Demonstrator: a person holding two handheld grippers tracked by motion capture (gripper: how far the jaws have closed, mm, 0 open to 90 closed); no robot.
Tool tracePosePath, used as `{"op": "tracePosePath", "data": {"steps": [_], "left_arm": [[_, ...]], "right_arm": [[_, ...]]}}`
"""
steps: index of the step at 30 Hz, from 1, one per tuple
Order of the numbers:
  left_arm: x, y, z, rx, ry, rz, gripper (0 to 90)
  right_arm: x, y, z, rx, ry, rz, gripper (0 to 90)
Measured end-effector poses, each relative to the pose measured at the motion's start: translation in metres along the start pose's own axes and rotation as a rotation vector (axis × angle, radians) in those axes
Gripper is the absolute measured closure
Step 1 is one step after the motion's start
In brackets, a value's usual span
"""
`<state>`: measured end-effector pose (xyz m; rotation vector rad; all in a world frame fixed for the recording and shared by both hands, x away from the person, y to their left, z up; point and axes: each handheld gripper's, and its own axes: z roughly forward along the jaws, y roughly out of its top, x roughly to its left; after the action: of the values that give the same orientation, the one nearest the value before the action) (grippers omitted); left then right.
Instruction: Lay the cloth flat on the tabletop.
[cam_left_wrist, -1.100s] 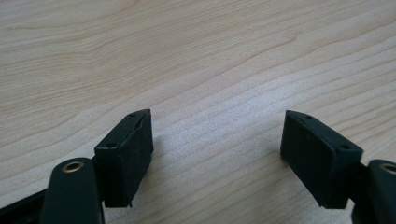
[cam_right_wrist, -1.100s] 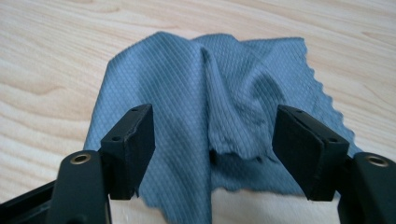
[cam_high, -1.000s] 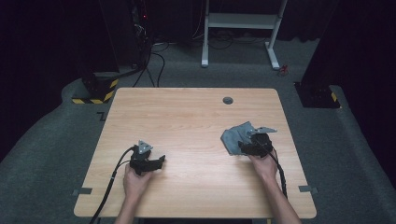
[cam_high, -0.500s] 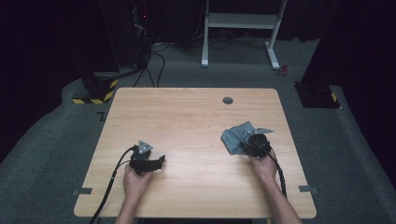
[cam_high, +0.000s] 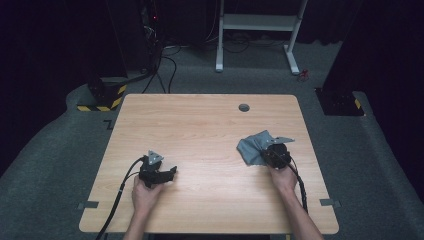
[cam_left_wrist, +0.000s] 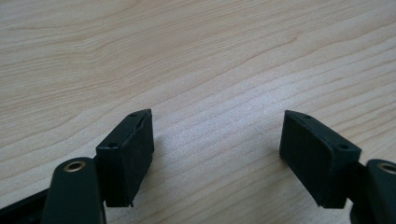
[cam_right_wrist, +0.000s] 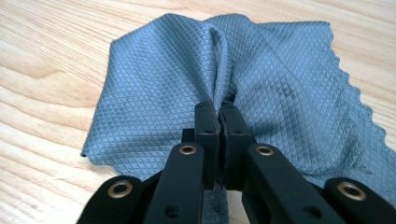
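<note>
The right gripper (cam_right_wrist: 218, 119) has just been closing its jaws, which now stand clenched on a pinched ridge of the grey cloth (cam_right_wrist: 154, 88); the fabric puckers upward into the nip and fans out flat on either side. The cloth lies on the surface (cam_high: 210, 125) toward the person's right, in front of the right hand (cam_high: 284, 179), partly under the gripper in the high view. The hold appears to take in only a narrow fold near the cloth's middle, so a lift would probably leave most of the fabric hanging and dragging; a quick pull could let the fold slide out from between the pads. If more than one layer is caught, the cloth may come up bunched rather than spread, and its scalloped edge (cam_right_wrist: 359, 105) could trail or snag on the wood. The left gripper (cam_left_wrist: 217, 149) rests with jaws released and wide apart over bare wood, well away from the cloth, so it lends no support should the grip slip.
</note>
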<state>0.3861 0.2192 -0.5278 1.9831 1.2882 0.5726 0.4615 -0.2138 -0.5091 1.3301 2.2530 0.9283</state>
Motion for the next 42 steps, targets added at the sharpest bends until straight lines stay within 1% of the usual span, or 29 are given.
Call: {"op": "tracePosePath", "data": {"steps": [6,7,9,10,11,12,14,15,16,19,20,23,25,28,29,30,31,32,34,35,36,37,38,39,40,42], "left_arm": [[0.0,0.0,0.0,0.001,0.0,0.002,26.7],[0.0,0.0,0.0,0.002,0.0,0.001,26.7],[0.0,0.0,0.0,0.003,0.001,0.0,26.7],[0.0,0.0,0.0,0.003,0.002,0.001,26.7],[0.0,0.0,0.0,0.003,0.002,0.0,26.7],[0.0,0.0,0.0,0.003,0.002,0.0,26.7],[0.0,0.0,0.0,0.003,0.002,0.001,26.7],[0.0,0.0,0.0,0.003,0.002,0.001,26.7],[0.0,0.0,0.0,0.004,0.002,0.001,26.7],[-0.001,0.0,0.0,0.005,0.002,0.001,26.7],[-0.001,0.0,0.0,0.005,0.002,0.002,26.7],[-0.001,0.0,0.0,0.005,0.003,0.002,26.7],[-0.001,0.0,0.0,0.004,0.004,0.002,26.7],[-0.001,0.0,0.0,0.004,0.007,0.006,26.7],[-0.001,0.0,0.0,0.003,0.006,0.005,26.7],[-0.001,0.0,0.0,0.001,0.007,0.002,26.7],[-0.001,0.0,0.0,0.001,0.007,0.002,26.7],[-0.001,0.0,0.0,0.001,0.007,0.0,26.7],[-0.001,0.0,0.0,0.001,0.007,0.0,26.7],[-0.001,0.0,0.0,0.001,0.007,0.002,26.7],[-0.001,0.0,0.0,0.0,0.006,-0.001,26.7],[-0.001,0.0,0.0,0.0,0.006,-0.001,26.7],[-0.001,0.0,0.0,0.001,0.007,0.003,26.7],[-0.001,0.0,0.0,0.001,0.008,0.003,26.7],[-0.001,0.0,0.0,0.001,0.008,0.002,26.7],[-0.002,0.0,0.0,-0.002,0.004,0.004,27.4]], "right_arm": [[0.006,0.003,-0.009,-0.03,0.028,-0.012,88.3],[0.006,0.003,-0.01,-0.035,0.033,-0.021,88.4],[0.007,0.004,-0.012,-0.039,0.047,-0.018,88.4],[0.008,0.004,-0.013,-0.043,0.057,-0.014,88.5],[0.009,0.004,-0.016,-0.048,0.076,-0.009,88.6],[0.009,0.004,-0.016,-0.048,0.076,-0.009,88.6],[0.012,0.006,-0.02,-0.065,0.099,-0.016,88.8],[0.012,0.006,-0.02,-0.065,0.099,-0.016,88.8],[0.013,0.006,-0.022,-0.062,0.11,-0.012,88.8],[0.017,0.007,-0.027,-0.079,0.142,-0.019,88.8],[0.02,0.007,-0.028,-0.077,0.157,-0.013,88.8],[0.026,0.009,-0.032,-0.085,0.195,-0.03,88.8],[0.033,0.01,-0.036,-0.088,0.217,-0.032,88.8],[0.043,0.012,-0.04,-0.1,0.246,-0.06,88.8],[0.05,0.016,-0.043,-0.107,0.271,-0.073,88.9],[0.054,0.018,-0.044,-0.114,0.285,-0.079,88.8],[0.058,0.02,-0.045,-0.122,0.295,-0.093,88.8],[0.058,0.02,-0.045,-0.122,0.295,-0.093,88.8],[0.067,0.025,-0.048,-0.135,0.314,-0.117,88.8],[0.072,0.027,-0.049,-0.137,0.326,-0.121,88.8],[0.081,0.032,-0.05,-0.147,0.343,-0.142,88.8],[0.085,0.034,-0.05,-0.151,0.354,-0.151,88.7],[0.085,0.034,-0.05,-0.151,0.354,-0.151,88.7],[0.093,0.039,-0.05,-0.157,0.375,-0.159,88.8],[0.093,0.039,-0.05,-0.157,0.375,-0.159,88.8],[0.101,0.042,-0.048,-0.162,0.395,-0.173,88.8]]}}
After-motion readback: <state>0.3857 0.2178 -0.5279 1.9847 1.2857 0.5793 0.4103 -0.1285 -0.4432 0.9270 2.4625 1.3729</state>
